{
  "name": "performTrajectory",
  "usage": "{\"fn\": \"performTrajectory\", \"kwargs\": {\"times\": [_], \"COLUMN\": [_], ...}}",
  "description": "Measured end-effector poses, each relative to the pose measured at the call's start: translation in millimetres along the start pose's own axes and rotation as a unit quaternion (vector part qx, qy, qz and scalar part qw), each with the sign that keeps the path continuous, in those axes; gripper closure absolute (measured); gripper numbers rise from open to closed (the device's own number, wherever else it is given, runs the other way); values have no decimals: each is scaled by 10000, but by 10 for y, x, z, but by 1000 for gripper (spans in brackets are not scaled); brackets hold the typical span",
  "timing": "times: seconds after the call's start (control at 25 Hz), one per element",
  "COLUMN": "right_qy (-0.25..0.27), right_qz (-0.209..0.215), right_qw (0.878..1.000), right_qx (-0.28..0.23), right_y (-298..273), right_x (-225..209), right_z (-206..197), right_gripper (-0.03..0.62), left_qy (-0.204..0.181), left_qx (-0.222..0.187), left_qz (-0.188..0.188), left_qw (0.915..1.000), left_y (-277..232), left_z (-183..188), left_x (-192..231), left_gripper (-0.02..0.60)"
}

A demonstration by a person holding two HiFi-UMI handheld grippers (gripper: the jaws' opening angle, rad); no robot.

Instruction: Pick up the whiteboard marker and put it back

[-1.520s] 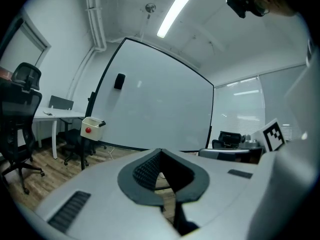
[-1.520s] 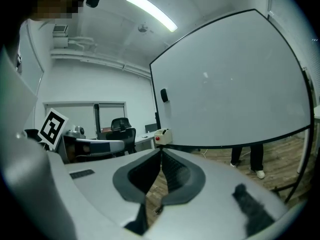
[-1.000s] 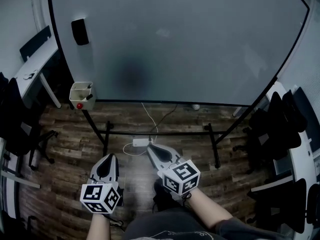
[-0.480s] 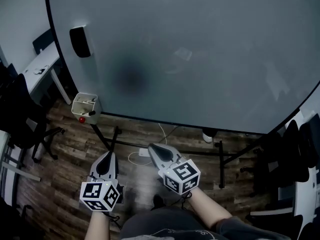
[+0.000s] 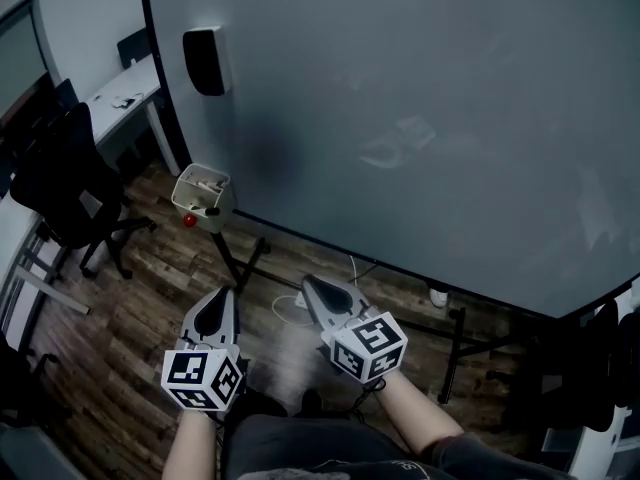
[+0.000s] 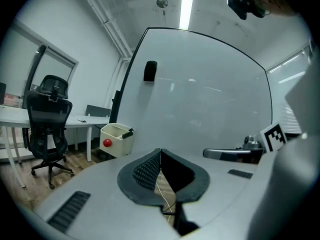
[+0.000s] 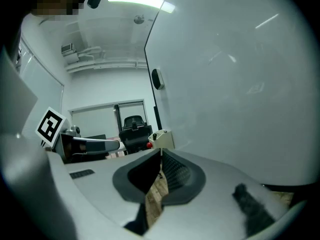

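Two empty holds: left hand-held gripper [image 5: 224, 294] pressed together, right hand-held gripper [image 5: 308, 282] likewise; whiteboard marker [image 6: 127, 132] poking from cream tray [image 6: 116, 140] by whiteboard [image 5: 420, 118] corner

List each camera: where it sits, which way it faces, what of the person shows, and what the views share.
Head view: on the person's head, facing steeply down at whiteboard, wooden floor, both forearms, left gripper and right gripper.
Left gripper view: on the left gripper, facing along its shut jaws to the marker box and an office chair; right gripper at right.
Right gripper view: on the right gripper, facing along its shut jaws; left gripper at left.
Shared: all three show whiteboard, marker box and eraser.
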State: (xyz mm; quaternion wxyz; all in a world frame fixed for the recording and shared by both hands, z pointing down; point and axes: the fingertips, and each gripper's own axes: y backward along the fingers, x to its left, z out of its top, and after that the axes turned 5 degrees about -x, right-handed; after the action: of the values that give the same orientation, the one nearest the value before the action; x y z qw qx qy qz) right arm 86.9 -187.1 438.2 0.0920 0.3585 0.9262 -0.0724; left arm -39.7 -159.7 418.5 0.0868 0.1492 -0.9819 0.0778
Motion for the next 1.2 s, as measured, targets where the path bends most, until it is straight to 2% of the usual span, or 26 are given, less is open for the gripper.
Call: {"fn": "performTrajectory", "kwargs": {"times": [0.08,0.32,0.8,1.04,1.08,1.16,1.2], "right_qy": [-7,-2,-210,-181,-215,-269,-268], "right_qz": [139,377,482,391,412,434,429], "right_qw": [9999,9992,9985,9990,9989,9986,9987], "right_qx": [50,122,-132,-70,-92,-109,-98], "right_y": [-88,-507,-1458,-1881,-1936,-2036,-2083], "right_x": [53,272,405,439,438,425,413], "right_z": [-33,-67,4,-82,-92,-108,-115], "right_gripper": [569,569,568,565,552,479,477], "left_qy": [66,114,138,-34,-36,8,29], "left_qx": [-44,-25,-32,85,118,158,173], "left_qz": [154,274,345,397,405,391,375], "left_qw": [9998,9996,9993,9992,9991,9991,9991], "left_y": [7,-11,-392,-554,-588,-653,-684], "left_z": [14,38,188,228,213,190,183], "left_x": [89,443,1249,1613,1666,1749,1779], "left_gripper": [566,566,566,566,566,566,566]}}
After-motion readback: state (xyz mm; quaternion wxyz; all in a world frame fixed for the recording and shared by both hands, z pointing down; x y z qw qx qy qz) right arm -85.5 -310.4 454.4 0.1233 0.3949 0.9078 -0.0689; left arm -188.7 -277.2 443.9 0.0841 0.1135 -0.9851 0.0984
